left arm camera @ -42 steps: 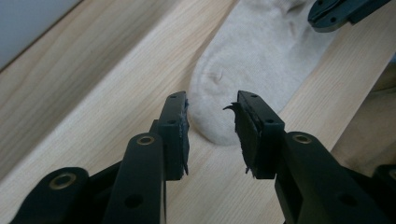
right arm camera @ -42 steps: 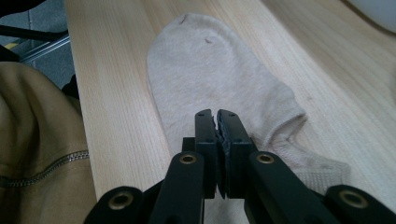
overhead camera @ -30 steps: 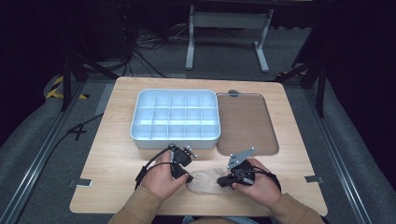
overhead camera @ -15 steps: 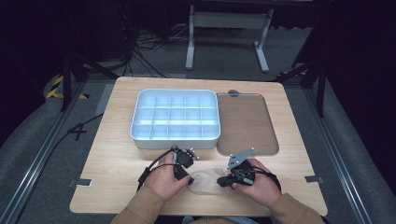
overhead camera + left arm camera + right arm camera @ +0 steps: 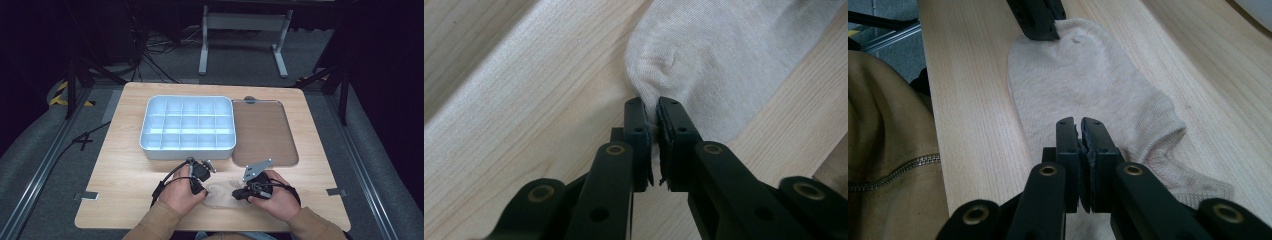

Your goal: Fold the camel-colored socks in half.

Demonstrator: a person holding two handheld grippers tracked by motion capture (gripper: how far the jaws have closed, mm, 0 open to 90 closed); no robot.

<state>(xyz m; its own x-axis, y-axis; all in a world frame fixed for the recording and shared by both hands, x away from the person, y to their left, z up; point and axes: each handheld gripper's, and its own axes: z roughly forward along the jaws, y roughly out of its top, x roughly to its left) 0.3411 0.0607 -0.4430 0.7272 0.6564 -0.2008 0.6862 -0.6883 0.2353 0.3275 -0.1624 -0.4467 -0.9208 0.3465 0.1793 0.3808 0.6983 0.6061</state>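
While I am sitting at the pale wooden table [image 5: 125,175], I am holding a small cream knitted sock [image 5: 1088,95] with both of my black claws. The sock is lying flat near my edge of the table, between my two hands. It is looking soft and a bit fuzzy, with tiny knit lines all over it. One end is round and smooth. The other end is open and wavy, with a thicker band.

My left claw [image 5: 651,107] has just been closing, and now it is pinching the round end, making a little bump in the cloth. My right claw [image 5: 1080,125] is squeezing tight on the open end.

The light blue plastic box with many little squares [image 5: 187,122] and the brown flat tray [image 5: 262,132] are sitting farther back.
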